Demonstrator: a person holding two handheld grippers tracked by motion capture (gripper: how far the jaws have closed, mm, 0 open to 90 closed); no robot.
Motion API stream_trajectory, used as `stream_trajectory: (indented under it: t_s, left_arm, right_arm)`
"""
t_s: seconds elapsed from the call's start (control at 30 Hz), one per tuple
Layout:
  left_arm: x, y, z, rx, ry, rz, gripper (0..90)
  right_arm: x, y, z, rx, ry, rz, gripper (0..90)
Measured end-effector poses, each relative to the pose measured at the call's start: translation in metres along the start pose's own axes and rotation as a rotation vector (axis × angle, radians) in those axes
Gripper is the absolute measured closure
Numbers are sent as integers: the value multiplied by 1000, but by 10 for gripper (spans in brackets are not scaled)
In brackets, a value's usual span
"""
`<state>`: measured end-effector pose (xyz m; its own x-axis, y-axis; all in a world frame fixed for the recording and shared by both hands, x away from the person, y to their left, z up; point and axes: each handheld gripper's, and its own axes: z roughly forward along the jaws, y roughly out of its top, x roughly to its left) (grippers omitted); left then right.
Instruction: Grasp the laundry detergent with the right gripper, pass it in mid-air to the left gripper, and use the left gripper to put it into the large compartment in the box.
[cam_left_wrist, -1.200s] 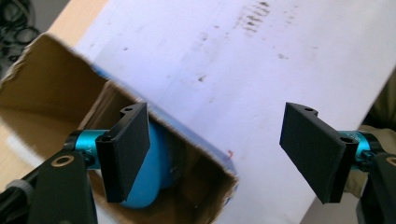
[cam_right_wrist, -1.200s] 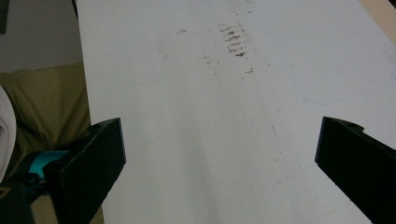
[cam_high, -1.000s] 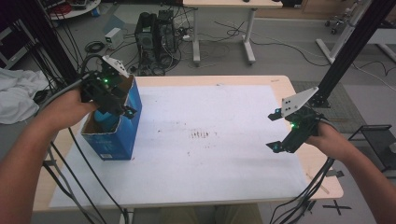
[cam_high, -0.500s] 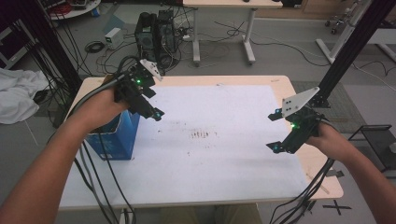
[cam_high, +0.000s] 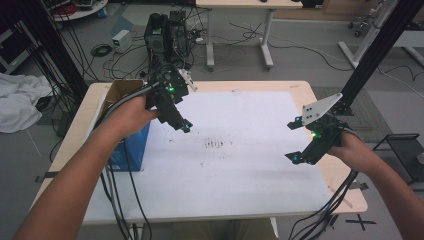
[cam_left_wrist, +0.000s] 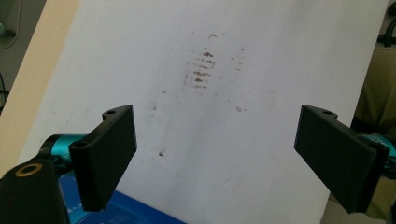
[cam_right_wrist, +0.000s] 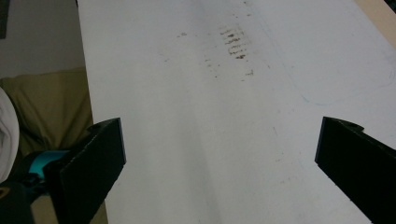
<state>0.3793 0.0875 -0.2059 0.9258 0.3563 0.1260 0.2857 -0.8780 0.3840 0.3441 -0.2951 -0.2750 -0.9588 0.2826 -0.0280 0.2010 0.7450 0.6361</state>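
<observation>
So from where I'm sitting, going near to far in the high view: my 2 forearms come in at the bottom corners, then the right gripper (cam_high: 305, 145) parked over the right part of the white sheet (cam_high: 240, 170), jaws spread wide with nothing between them. Its own view says the same, 2 black jaws far apart over bare paper.

Further up, left of centre, the left gripper (cam_high: 177, 119) hangs over the sheet just right of the blue box (cam_high: 131, 150). Its jaws have just been opening and now stand wide, nothing between them. The box sits on the left side of the table (cam_high: 260, 86), open at the top, cardboard flap (cam_high: 120, 90) showing at the far end, my left wrist across it.

Progress, as I read it: the box is set down and let go, so the placing part looks done. What's left is probably just pulling the left hand clear. I can't tell if anything is inside the box.

View differences: the left gripper view catches a strip of blue box (cam_left_wrist: 126, 217) at the bottom edge, right under its jaws, so it's closer to the box than the high view suggests. Both gripper views show the brown smudges (cam_left_wrist: 201, 70) mid-sheet much sharper. The high view alone gives the floor clutter at the top: cables and a black equipment stack (cam_high: 167, 30)
</observation>
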Motion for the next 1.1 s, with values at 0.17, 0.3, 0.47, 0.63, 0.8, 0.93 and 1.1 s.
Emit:
stream_trajectory:
  t_s: [0.17, 0.3, 0.47, 0.63, 0.8, 0.93, 1.1]
  left_arm:
    - [4, 7, 9, 24, -6, -5, 131]
    - [6, 12, 16, 32, -8, 3, 131]
    - [16, 19, 24, 32, -11, 4, 131]
    - [26, 22, 28, 21, -9, 1, 131]
    - [31, 23, 30, 28, -18, -2, 131]
    - [29, 24, 32, 18, -17, -7, 131]
    - [30, 26, 33, 37, -25, 15, 131]
  right_arm:
    - [-3, 0, 0, 1, 5, 10, 8]
    - [-6, 1, -1, 0, 4, 14, 8]
    - [-12, 5, 3, 5, 9, 15, 8]
    - [-17, 11, 4, 19, 14, 11, 8]
    - [-21, 12, 5, 28, 13, 18, 8]
    - [-20, 13, 6, 34, 17, 20, 8]
    - [-21, 14, 7, 31, 16, 7, 8]
